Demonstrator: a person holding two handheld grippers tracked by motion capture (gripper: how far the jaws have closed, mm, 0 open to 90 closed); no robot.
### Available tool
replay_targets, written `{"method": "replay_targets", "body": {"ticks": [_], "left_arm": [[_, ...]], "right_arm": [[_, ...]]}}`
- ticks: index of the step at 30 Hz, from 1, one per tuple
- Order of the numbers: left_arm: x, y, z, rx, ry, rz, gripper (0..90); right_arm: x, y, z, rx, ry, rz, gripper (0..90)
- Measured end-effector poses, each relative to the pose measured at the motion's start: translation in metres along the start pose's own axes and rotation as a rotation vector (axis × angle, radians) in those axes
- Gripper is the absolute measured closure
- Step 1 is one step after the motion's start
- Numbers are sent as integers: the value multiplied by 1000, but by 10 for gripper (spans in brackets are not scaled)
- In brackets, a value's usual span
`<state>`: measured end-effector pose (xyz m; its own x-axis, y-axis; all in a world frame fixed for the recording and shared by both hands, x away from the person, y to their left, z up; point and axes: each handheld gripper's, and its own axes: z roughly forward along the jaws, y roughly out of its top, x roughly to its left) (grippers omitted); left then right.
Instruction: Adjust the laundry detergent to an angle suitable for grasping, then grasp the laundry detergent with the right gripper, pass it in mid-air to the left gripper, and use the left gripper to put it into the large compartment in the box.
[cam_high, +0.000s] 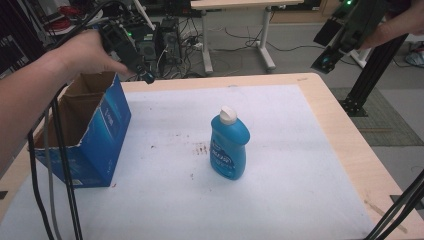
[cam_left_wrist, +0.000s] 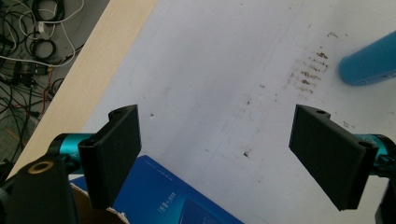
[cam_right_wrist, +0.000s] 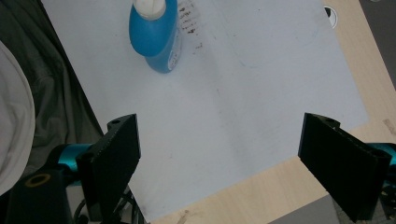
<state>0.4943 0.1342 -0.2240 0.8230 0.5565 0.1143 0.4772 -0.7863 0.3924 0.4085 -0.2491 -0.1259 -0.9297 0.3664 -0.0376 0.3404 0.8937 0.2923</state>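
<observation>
A blue detergent bottle with a white cap stands upright mid-table on the white mat. An open blue cardboard box stands at the left edge of the table. My left gripper is held high over the box's far corner, its jaws wide apart with nothing between them; below it lie the box's edge and the bottle's base. My right gripper hovers above the table's far right corner, open and empty, looking down at the bottle.
The wooden table carries the white mat, which has brown stains beside the bottle. Black frame posts rise at the right. Cables hang down past the box on the left. Desks and wiring crowd the floor beyond.
</observation>
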Motion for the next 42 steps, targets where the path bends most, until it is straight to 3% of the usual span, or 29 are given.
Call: {"method": "replay_targets", "body": {"ticks": [19, 42], "left_arm": [[-3, 3, 1, 2, 2, 14, 169], [-4, 1, 4, 11, -28, 51, 169]], "right_arm": [[-4, -4, 3, 1, -4, 3, 125], [2, -7, 5, -54, -22, 25, 126]]}}
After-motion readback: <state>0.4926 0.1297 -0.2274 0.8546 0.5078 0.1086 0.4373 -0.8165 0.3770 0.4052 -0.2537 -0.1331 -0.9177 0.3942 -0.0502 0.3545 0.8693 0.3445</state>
